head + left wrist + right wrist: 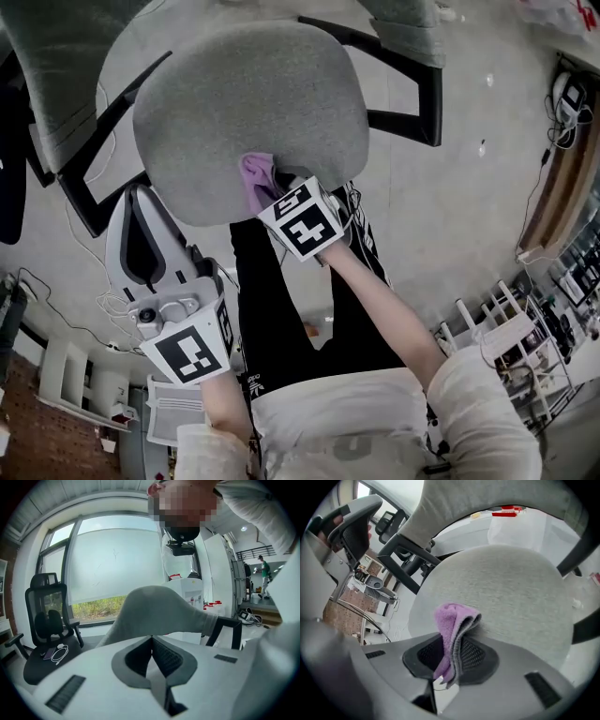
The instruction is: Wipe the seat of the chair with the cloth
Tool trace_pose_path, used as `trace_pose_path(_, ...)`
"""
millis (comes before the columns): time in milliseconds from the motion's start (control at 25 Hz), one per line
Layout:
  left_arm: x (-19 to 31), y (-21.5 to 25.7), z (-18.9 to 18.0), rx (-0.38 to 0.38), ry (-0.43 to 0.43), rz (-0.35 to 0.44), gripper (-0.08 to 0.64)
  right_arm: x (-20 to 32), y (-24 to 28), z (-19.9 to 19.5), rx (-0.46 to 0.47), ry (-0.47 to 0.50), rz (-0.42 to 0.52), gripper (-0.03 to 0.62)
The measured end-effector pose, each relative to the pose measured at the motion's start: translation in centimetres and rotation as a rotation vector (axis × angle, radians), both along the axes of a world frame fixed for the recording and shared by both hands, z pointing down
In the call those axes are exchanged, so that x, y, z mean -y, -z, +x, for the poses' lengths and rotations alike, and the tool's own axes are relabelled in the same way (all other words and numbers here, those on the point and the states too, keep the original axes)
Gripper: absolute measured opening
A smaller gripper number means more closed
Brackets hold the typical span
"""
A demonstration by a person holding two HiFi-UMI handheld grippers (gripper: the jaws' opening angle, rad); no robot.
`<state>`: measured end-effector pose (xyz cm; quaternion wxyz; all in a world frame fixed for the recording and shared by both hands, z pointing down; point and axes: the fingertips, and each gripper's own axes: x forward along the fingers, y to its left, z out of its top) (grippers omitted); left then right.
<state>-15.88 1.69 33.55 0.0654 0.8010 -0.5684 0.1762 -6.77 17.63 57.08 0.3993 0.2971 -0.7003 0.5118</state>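
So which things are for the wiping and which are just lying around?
For the job: purple cloth, grey chair seat, right gripper holding the cloth.
Just lying about: black office chair, white cable on it, white shelf rack.

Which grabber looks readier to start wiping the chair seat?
Right. The right gripper is shut on the purple cloth at the seat's near edge; the left gripper is shut on nothing, beside the seat.

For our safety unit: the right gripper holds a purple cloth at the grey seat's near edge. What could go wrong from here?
1. Only a narrow fold of the purple cloth pokes past the right gripper, so its jaws may scrape the seat.
2. The left gripper, shut and empty, steadies nothing; the seat might swivel.
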Motion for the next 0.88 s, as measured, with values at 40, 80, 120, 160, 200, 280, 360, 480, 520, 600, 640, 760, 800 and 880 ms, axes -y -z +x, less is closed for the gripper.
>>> trace_pose_path(40,0.1,0.1,0.6,0.001,-0.008,0.000,0.014,-0.2,0.1,1.3,-0.020,-0.001,0.002,0.087)
trace_pose_path(80,0.2,0.1,1.3,0.001,-0.015,0.001,0.013,-0.3,0.2,2.8,-0.042,-0.002,-0.001,0.087)
trace_pose_path(120,0.4,0.2,1.9,0.002,-0.022,0.003,0.014,-0.4,0.2,4.1,-0.063,-0.004,-0.003,0.087)
trace_pose_path(160,0.6,0.3,2.4,0.004,-0.029,0.005,0.013,-0.5,0.3,5.5,-0.080,-0.011,-0.003,0.087)
trace_pose_path(200,0.7,0.4,3.0,0.005,-0.036,0.006,0.014,-0.6,0.3,6.7,-0.096,-0.018,-0.002,0.087)
trace_pose_path(280,0.9,0.5,4.0,0.007,-0.049,0.007,0.014,-0.8,0.3,9.1,-0.129,-0.029,0.001,0.087)
trace_pose_path(360,1.0,0.5,5.0,0.010,-0.062,0.007,0.014,-1.0,0.2,11.5,-0.164,-0.039,0.003,0.087)
trace_pose_path(480,1.2,0.6,6.4,0.013,-0.084,0.004,0.014,-1.4,0.2,15.0,-0.213,-0.061,0.001,0.087)
trace_pose_path(520,1.3,0.5,6.8,0.015,-0.089,0.003,0.014,-1.5,0.2,16.0,-0.225,-0.071,-0.001,0.087)
trace_pose_path(600,1.4,0.5,7.7,0.018,-0.101,0.002,0.014,-1.6,0.2,17.6,-0.243,-0.090,-0.004,0.087)
trace_pose_path(640,1.4,0.5,8.2,0.019,-0.107,0.001,0.014,-1.7,0.2,18.4,-0.253,-0.096,-0.004,0.087)
trace_pose_path(760,1.5,0.6,9.7,0.016,-0.128,0.002,0.014,-2.0,0.2,20.1,-0.291,-0.100,0.009,0.087)
trace_pose_path(800,1.6,0.7,10.1,0.014,-0.134,0.004,0.014,-2.1,0.1,20.6,-0.300,-0.103,0.012,0.087)
trace_pose_path(880,1.7,0.7,10.9,0.010,-0.142,0.007,0.014,-2.4,-0.2,21.5,-0.311,-0.114,0.006,0.087)
